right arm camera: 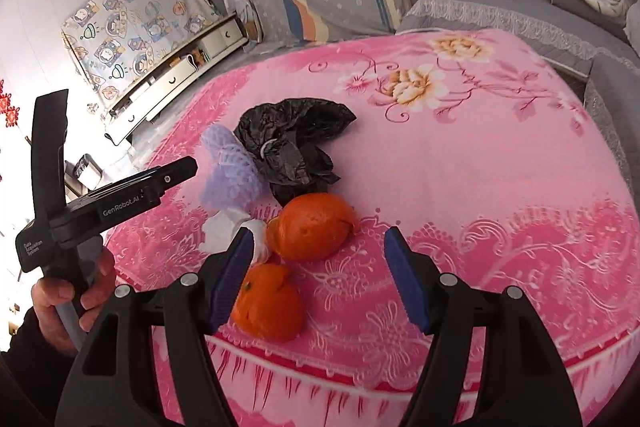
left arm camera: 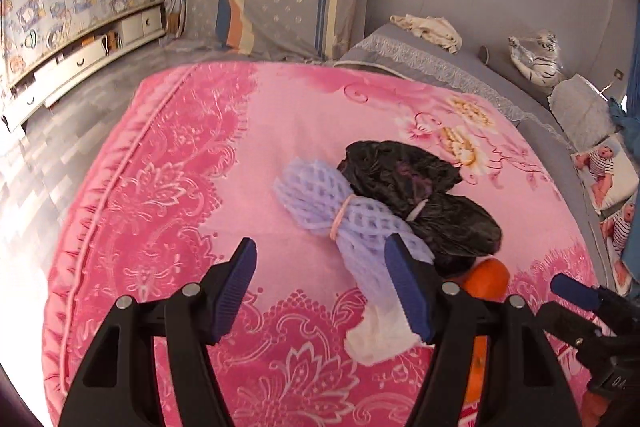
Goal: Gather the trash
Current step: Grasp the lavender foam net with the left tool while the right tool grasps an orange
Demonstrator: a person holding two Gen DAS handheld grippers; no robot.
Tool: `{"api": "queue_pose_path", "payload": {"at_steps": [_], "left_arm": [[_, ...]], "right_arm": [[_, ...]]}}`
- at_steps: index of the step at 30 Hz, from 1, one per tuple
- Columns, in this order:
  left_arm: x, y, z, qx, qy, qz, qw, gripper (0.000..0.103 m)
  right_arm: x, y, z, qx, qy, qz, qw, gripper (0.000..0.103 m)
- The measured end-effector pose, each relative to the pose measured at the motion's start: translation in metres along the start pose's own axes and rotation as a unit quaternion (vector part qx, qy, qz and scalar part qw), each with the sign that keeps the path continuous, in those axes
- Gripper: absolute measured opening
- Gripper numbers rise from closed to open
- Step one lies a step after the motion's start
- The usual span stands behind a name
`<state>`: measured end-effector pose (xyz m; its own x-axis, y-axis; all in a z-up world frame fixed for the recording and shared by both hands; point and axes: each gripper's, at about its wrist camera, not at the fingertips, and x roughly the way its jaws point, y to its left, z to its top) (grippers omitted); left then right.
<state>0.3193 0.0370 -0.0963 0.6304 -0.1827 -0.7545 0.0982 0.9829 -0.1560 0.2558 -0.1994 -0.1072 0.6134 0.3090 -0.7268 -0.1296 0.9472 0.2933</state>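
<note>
On the pink floral blanket (left arm camera: 168, 187) lies a pile of trash: a lilac foam net (left arm camera: 352, 215) tied with a rubber band, a crumpled black plastic bag (left arm camera: 416, 187), a white tissue (left arm camera: 380, 335) and orange peels (left arm camera: 490, 277). My left gripper (left arm camera: 324, 291) is open and empty, just before the net and tissue. In the right wrist view the net (right arm camera: 230, 167), bag (right arm camera: 294, 147), tissue (right arm camera: 230, 231) and two orange peels (right arm camera: 312, 225) (right arm camera: 268, 301) lie ahead. My right gripper (right arm camera: 320, 281) is open and empty, above the near peel.
The blanket (right arm camera: 480, 155) covers a raised round surface. A grey sofa (left arm camera: 460, 67) with a cloth and a wrapped toy stands behind it. A white drawer unit (left arm camera: 80, 59) stands at the far left wall. The left gripper's body (right arm camera: 112, 203) shows at the left.
</note>
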Motion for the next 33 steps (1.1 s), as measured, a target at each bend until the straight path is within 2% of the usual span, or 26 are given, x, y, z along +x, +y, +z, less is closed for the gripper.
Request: {"api": "queue_pose_path", "payload": {"at_steps": [12,20,24,29,33], "left_arm": [[0.052,0.005,0.005,-0.043,0.061,-0.035,0.9966,0.063],[0.066,-0.002,0.009,-0.036,0.063,-0.037,0.9967,0.061],[0.068,-0.007,0.008,-0.029,0.060,-0.036,0.9972,0.054],[0.070,-0.018,0.008,-0.012,0.059,-0.045,0.9972,0.031],[0.068,-0.020,0.007,-0.008,0.054,-0.043,0.9976,0.025]], "right_arm": [[0.039,-0.009,0.006,-0.001,0.033,0.014,0.999,0.064],[0.054,-0.012,0.006,0.003,0.045,0.015,0.999,0.064],[0.054,-0.012,0.004,0.006,0.043,0.019,0.999,0.061],[0.055,-0.008,0.002,0.002,0.044,0.028,0.999,0.051],[0.054,-0.006,0.001,-0.003,0.043,0.025,0.999,0.046]]}}
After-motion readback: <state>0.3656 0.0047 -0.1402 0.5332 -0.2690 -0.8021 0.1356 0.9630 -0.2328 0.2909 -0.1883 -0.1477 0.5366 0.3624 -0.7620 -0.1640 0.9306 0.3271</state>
